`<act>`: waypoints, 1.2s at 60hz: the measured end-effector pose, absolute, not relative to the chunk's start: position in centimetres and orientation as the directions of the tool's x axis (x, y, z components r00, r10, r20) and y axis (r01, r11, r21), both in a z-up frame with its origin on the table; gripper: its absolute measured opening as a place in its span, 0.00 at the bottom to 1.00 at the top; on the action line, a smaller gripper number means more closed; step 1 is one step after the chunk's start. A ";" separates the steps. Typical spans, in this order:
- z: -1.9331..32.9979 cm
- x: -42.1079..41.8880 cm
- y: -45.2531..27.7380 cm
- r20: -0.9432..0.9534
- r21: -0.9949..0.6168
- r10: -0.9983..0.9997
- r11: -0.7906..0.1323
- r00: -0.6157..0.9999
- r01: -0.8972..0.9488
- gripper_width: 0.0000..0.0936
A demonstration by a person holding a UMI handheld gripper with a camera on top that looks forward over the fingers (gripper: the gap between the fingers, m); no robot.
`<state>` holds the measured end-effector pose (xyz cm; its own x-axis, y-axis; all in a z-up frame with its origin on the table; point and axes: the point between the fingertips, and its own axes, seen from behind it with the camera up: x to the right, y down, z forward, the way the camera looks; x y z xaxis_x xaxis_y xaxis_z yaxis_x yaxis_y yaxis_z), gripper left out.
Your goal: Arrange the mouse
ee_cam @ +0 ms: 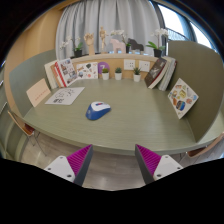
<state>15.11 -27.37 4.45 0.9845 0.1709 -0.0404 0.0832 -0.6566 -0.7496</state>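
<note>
One computer mouse (97,108) is sitting on a blue mouse pad (96,113) on the green table (140,120), well beyond the gripper (111,160), whose fingers are standing apart and gripping nothing. Approaching well likely means advancing straight and low, centring the mouse between the pink pads (80,159). Left of the mouse, papers (64,96) are lying flat; behind it, small potted plants (118,72) are lining a shelf; right of it, a picture book (184,98) is leaning. Nothing is blocking the path.

Study or playroom: picture books (66,72), potted plants (118,73), curtains (120,25)
</note>
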 end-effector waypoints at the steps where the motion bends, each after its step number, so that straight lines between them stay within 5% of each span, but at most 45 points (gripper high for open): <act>1: 3.9 14.3 -26.8 -0.041 -0.746 0.175 -0.660 0.984 0.086 0.91; 25: -1.5 5.2 -14.0 -0.019 -0.677 0.111 -0.733 0.994 0.069 0.85; 47: -1.0 2.5 -6.6 0.018 -0.661 0.033 -0.750 0.999 0.036 0.74; 58: -1.3 2.1 -4.7 0.041 -0.654 0.024 -0.755 0.999 0.045 0.57; 72: -1.5 2.0 -4.7 0.033 -0.618 0.040 -0.785 0.999 0.052 0.47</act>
<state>1.95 -4.73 -1.53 0.9987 0.0398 0.0329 0.0516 -0.7849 -0.6175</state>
